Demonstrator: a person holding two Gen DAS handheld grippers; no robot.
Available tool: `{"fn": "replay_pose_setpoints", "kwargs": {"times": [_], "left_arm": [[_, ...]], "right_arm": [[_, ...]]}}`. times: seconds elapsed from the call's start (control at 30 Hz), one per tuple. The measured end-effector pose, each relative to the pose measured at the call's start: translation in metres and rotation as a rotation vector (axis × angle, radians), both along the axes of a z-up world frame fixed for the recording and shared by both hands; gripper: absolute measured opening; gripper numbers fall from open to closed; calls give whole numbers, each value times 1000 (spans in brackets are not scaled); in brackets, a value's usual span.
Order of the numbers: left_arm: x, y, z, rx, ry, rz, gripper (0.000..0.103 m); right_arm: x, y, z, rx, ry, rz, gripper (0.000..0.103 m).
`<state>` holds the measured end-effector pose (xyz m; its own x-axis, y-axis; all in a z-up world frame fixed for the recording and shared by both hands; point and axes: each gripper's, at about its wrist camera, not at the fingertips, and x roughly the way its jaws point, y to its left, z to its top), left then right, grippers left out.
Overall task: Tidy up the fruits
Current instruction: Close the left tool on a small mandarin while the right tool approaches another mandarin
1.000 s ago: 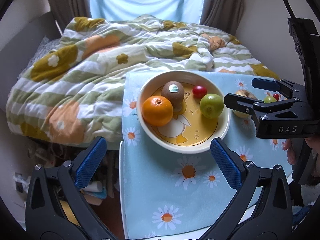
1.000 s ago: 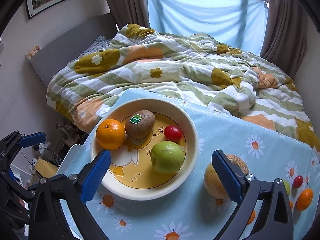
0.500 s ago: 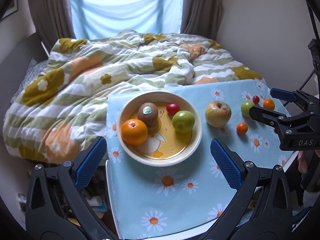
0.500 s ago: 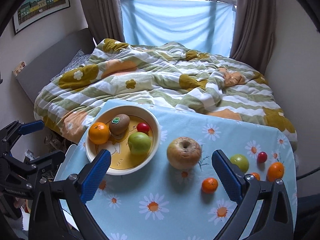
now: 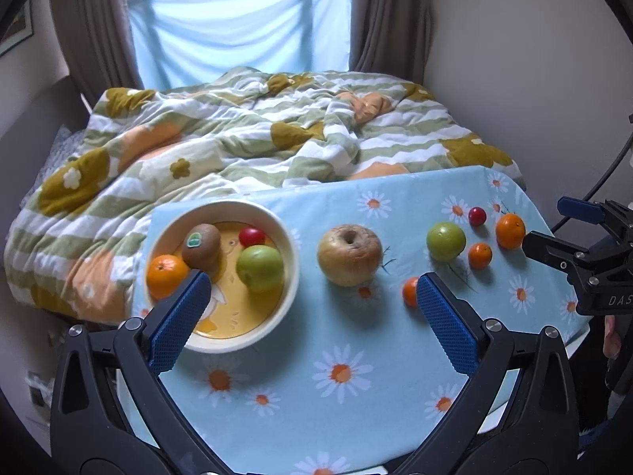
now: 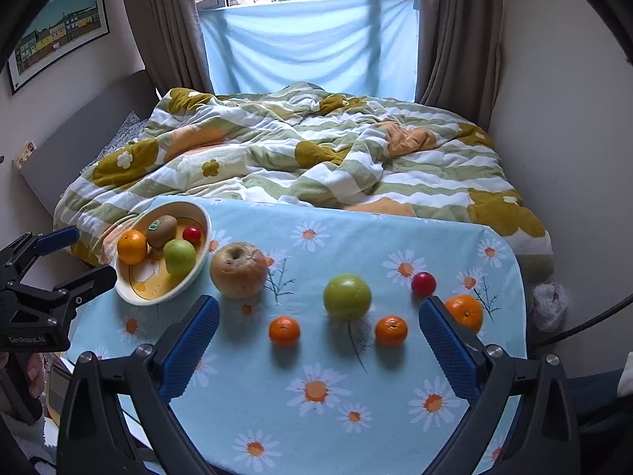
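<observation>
While four fruits sit in the bowl [image 6: 199, 265], both grippers, left [image 5: 308, 304] and right [image 6: 318, 330], hover wide open, holding nothing.

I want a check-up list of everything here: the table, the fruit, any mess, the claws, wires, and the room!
Surface: table under a daisy cloth.
Job's things: bowl holds orange, kiwi, green apple, cherry tomato; loose on the cloth are a wrinkled apple, green apple, three oranges, one cherry tomato.
Clutter: nothing seen.
Claws: left claw open, empty; right claw open, empty.
Cables: black cable at right edge.
Surroundings: bed with blanket, curtains, wall picture.
</observation>
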<state>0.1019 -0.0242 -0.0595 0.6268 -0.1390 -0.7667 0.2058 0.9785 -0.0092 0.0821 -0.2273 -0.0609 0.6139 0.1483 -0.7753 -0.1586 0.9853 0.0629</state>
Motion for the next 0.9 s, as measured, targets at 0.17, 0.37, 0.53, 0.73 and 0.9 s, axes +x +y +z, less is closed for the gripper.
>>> {"fn": "replay_pose_setpoints", "kwargs": {"times": [0.17,0.37,0.53,0.73,0.9], "left_arm": [[2,-41,-26,-6,32,12,103],[8,-76,-61,1,58,-17,103],[15,-96,-90,9,92,-62,99],[23,-111,-119,19,147,-104,80],[30,-120,-135,19,179,-126,64]], "right_arm": [[4,-36,-24,9,27,46,101],[5,-57,-56,37,47,108,101],[6,-60,-82,6,64,151,100],[14,-61,-104,-12,86,183,94],[19,-61,-119,-18,119,187,86]]}}
